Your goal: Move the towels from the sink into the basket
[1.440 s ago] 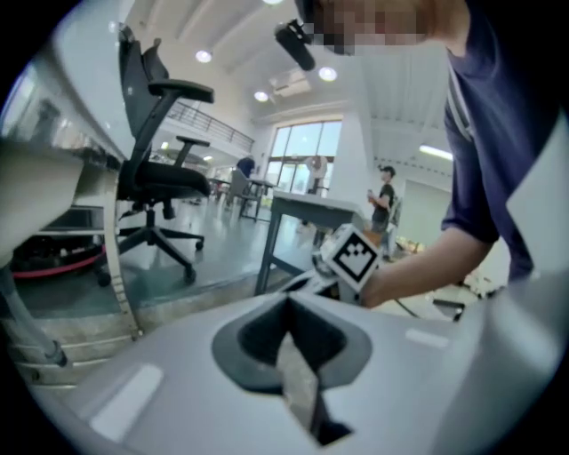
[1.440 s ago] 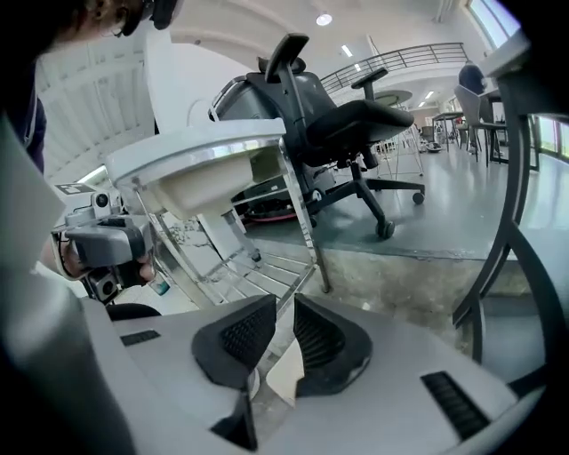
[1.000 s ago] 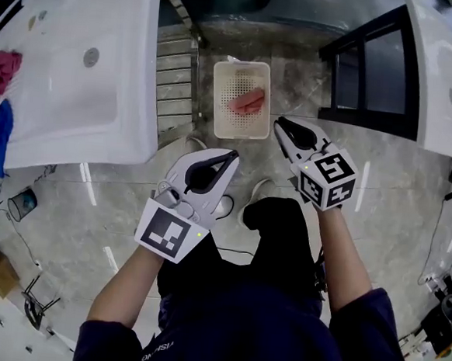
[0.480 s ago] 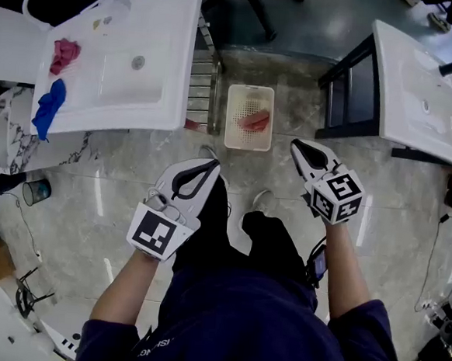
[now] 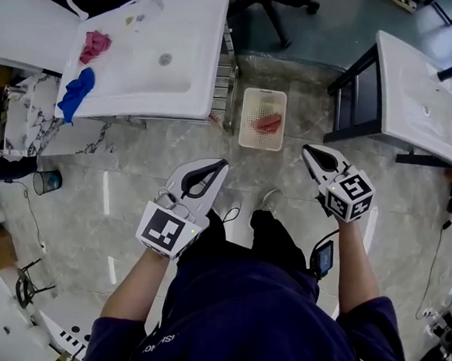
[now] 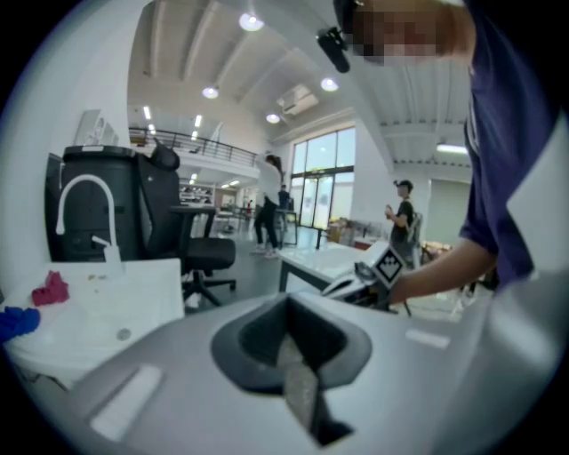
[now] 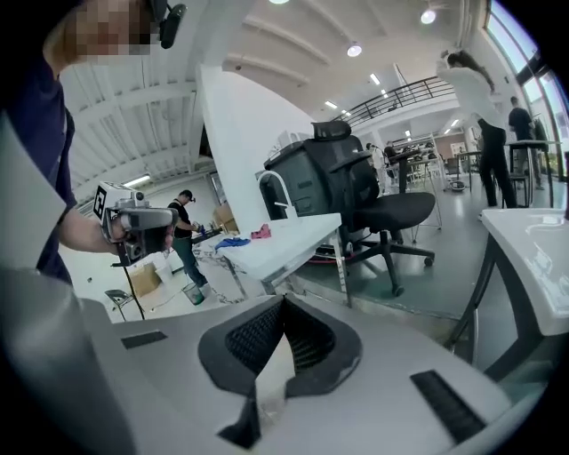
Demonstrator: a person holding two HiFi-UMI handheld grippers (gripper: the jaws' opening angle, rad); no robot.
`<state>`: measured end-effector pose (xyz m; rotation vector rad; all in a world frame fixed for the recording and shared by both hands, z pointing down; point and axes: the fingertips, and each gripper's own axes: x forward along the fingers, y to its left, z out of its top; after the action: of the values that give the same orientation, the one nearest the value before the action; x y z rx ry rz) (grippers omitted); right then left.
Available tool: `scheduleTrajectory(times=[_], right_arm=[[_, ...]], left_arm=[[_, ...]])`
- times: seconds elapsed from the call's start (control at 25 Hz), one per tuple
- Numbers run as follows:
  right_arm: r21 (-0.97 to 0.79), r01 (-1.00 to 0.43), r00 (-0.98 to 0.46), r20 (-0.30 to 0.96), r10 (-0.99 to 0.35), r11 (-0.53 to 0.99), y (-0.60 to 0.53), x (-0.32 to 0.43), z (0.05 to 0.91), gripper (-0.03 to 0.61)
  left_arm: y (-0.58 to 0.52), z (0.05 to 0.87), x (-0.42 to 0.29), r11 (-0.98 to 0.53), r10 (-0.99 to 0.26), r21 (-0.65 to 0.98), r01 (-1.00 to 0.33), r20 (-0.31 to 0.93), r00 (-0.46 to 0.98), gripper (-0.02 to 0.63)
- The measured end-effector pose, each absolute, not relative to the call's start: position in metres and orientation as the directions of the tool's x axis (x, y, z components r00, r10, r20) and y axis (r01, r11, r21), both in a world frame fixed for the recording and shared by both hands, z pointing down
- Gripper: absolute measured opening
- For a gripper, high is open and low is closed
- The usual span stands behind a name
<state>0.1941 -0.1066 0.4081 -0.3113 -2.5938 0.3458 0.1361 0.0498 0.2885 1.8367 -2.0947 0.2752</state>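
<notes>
Hovering left tongs [image 5: 220,164] and right tongs [image 5: 307,149] pressed together (both empty), basket [image 5: 251,114] only in head view.

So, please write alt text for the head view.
Seen from above, a person holds the left gripper and right gripper, both empty with jaws shut. A basket ahead holds a reddish towel; a pink towel and a blue towel lie on the sink, upper left.

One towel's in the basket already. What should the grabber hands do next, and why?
Probably move the left gripper toward the sink and open it over the blue towel. Both it and the right gripper are shut and empty, while that towel and the pink towel lie on the sink.
</notes>
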Motion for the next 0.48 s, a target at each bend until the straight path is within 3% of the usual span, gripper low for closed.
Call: scheduleTrajectory(times=[0.24, 0.48], right_arm=[[-0.349, 0.12, -0.85, 0.447, 0.278, 0.929, -0.068, 0.176, 0.436, 0.009], [-0.355, 0.148, -0.877, 0.384, 0.288, 0.923, 0.014, 0.125, 0.398, 0.009]], left_arm=[[0.09, 0.276, 0.117, 0.11, -0.926, 0.049, -0.993, 0.367, -0.085, 0.003], [0.153, 0.254, 0.071, 0.112, -0.94, 0.035, -0.993, 0.328, -0.095, 0.003]])
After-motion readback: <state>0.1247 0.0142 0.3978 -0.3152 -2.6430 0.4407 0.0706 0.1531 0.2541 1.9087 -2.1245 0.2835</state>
